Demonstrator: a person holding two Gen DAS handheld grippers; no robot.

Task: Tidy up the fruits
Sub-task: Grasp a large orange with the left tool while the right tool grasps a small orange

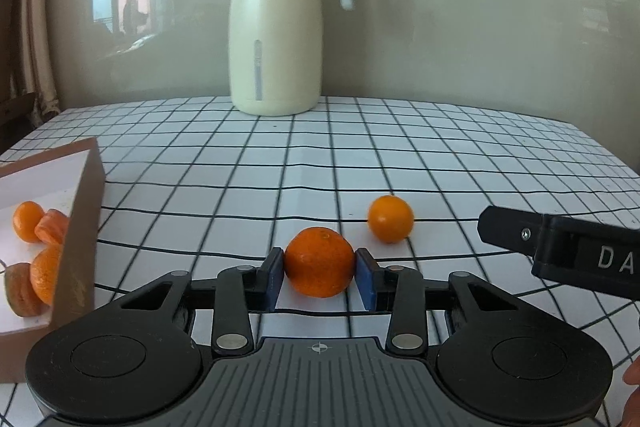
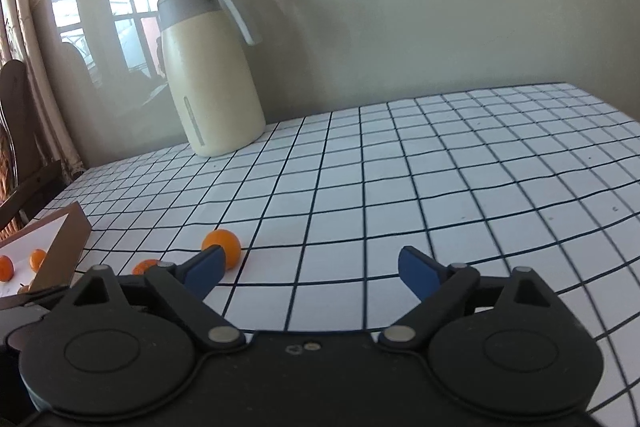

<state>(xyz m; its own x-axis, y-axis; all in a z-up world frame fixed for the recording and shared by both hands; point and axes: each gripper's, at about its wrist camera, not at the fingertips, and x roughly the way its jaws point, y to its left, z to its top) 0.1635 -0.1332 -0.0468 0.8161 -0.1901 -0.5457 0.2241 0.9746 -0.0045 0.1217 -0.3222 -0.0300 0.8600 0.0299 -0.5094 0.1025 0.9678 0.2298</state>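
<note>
Glossy jug (image 1: 276, 27), matt cardboard box (image 1: 82, 227)

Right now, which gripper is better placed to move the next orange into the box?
Left. The left gripper has its jaws closed on an orange, with the box just beside it. The right gripper is open and empty, farther from the box.

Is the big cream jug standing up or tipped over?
Standing up. The cream jug with grey lid sits flat on its base on the checked tablecloth.

wall (image 1: 460, 27): glossy beige | window reflected | curtain (image 1: 36, 27), perhaps floral
</note>
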